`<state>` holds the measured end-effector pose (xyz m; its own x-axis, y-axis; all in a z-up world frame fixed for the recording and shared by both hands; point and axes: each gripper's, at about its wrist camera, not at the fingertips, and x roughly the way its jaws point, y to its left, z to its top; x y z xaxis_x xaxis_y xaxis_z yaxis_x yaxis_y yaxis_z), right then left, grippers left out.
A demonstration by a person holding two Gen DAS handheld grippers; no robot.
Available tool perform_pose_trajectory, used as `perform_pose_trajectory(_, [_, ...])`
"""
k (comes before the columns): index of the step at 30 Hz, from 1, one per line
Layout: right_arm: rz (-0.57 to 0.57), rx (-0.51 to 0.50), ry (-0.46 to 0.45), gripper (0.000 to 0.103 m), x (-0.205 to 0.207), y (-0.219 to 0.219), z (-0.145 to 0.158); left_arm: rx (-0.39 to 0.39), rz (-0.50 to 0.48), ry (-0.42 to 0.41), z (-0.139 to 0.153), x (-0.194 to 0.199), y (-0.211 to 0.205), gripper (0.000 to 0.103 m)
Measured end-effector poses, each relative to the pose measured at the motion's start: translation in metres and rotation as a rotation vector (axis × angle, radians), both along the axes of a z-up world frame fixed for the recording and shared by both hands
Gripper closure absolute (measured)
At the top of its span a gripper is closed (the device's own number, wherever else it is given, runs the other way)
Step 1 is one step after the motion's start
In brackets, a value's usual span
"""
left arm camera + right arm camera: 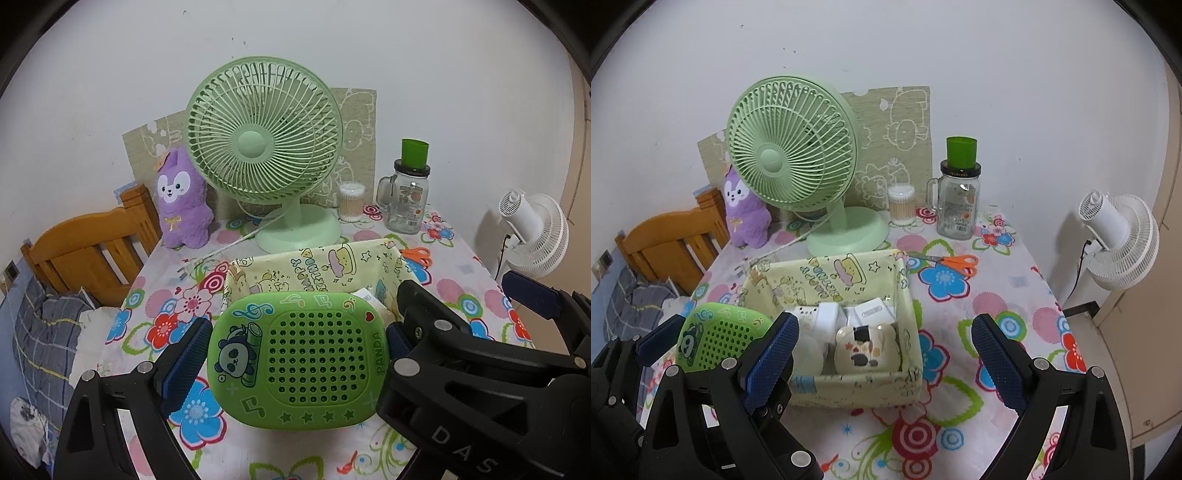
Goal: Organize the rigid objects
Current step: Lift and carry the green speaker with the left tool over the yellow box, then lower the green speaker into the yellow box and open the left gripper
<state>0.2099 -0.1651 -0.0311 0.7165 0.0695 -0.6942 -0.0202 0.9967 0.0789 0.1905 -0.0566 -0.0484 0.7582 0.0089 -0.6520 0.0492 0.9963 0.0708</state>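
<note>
At the left of the left wrist view, a wooden bed end (85,251) is standing beside the table (480,295). In the lower middle, the left gripper (295,350) is squeezing a green panda box (295,362) – one blue pad is pressing each short side, and the box is being held just in front of the yellow basket (369,258). In the right wrist view the same green box is sitting at the lower left, beside the basket's near left corner.

I think the step going on is carrying the green box to the basket. The next move is calling for a lift over the near wall and then a gentle let-go inside.

The basket is already holding some white things (827,317) and a spotted cream case (864,349), so free room is mostly at the back. The green fan (790,147) is standing just behind the basket, and its cord (798,240) is lying near the back left corner – that side is tight.

The right gripper (886,354) is hanging open with nothing in it, one pad over the basket's near left corner and one over the bare cloth to the right. Orange scissors (953,264) are lying near the back right corner. The right side of the table is having the most free room.
</note>
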Motion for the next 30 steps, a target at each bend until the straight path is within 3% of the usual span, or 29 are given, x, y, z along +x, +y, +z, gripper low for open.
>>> perform_pose_trajectory(30, [-0.030,-0.022,0.087,0.007,0.050,0.005,-0.048,-0.035,0.004,0.080,-0.053,0.065,0.007,0.007])
